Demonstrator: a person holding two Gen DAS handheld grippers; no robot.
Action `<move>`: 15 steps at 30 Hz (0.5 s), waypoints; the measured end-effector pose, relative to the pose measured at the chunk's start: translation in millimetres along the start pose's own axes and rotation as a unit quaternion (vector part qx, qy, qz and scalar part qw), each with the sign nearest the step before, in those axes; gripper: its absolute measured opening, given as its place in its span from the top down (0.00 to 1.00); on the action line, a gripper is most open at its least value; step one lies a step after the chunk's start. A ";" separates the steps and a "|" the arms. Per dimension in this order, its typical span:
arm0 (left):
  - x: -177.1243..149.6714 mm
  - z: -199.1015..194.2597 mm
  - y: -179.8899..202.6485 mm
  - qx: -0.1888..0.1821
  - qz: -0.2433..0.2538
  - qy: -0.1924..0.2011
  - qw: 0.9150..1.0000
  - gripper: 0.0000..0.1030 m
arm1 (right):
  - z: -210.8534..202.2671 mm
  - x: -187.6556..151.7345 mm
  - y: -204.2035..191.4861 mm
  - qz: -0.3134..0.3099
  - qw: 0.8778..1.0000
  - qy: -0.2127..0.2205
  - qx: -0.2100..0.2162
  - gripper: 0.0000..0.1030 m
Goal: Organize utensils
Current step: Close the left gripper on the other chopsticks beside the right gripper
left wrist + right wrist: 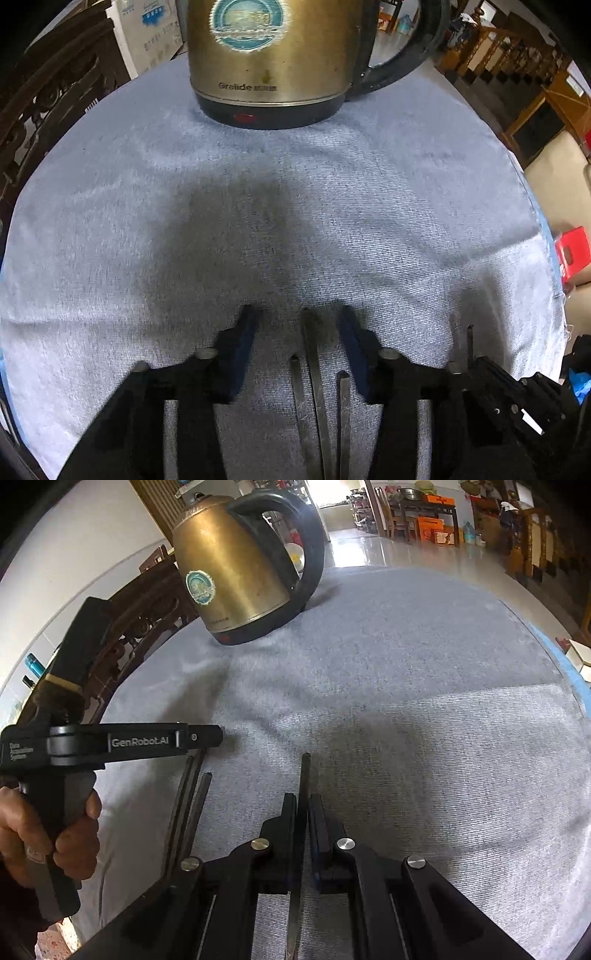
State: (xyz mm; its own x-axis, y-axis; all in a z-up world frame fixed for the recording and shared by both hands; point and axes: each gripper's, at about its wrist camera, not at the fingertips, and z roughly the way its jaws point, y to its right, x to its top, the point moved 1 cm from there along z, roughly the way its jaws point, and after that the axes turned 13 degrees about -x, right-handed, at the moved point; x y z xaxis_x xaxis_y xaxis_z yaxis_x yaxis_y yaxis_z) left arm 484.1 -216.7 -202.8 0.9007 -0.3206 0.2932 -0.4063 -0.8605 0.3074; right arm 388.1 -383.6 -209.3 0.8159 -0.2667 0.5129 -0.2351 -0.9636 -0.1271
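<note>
Several dark metal utensil handles (317,373) lie side by side on the blue-grey cloth (295,206), between the fingers of my left gripper (297,317), which is open just above them. Their far ends are hidden under the gripper body. My right gripper (303,805) is shut on one dark metal utensil (305,775), whose handle sticks forward past the fingertips. In the right wrist view the other utensils (188,797) lie to the left under the left gripper (207,736).
A brass-coloured electric kettle (273,59) with a black handle stands at the far side of the cloth, also in the right wrist view (236,579). A carved wooden chair (140,620) is at the left table edge. A red stool (572,251) stands off the right.
</note>
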 end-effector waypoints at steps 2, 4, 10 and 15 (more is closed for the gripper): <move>2.1 2.2 -0.2 -0.006 -0.004 -0.006 1.000 0.74 | -1.8 0.3 2.0 0.003 1.000 0.003 0.000 0.93; 2.5 3.5 1.6 -0.003 0.002 -0.008 1.000 0.74 | -3.1 -0.3 5.0 0.005 1.000 0.005 0.000 0.93; 2.0 10.2 9.6 0.013 0.027 0.007 1.000 0.85 | -0.3 -1.9 8.0 0.012 1.000 0.003 0.005 0.93; 2.2 12.1 7.4 -0.006 0.027 0.017 0.999 0.94 | -6.7 -2.4 7.7 0.018 1.000 0.012 0.013 0.93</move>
State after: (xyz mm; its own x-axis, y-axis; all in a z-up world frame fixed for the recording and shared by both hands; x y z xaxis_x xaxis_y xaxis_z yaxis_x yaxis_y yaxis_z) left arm 484.9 -228.6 -210.9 0.8718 -0.3528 0.3399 -0.4561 -0.8377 0.3004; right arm 380.8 -390.3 -205.8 0.7944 -0.3001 0.5281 -0.2497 -0.9539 -0.1664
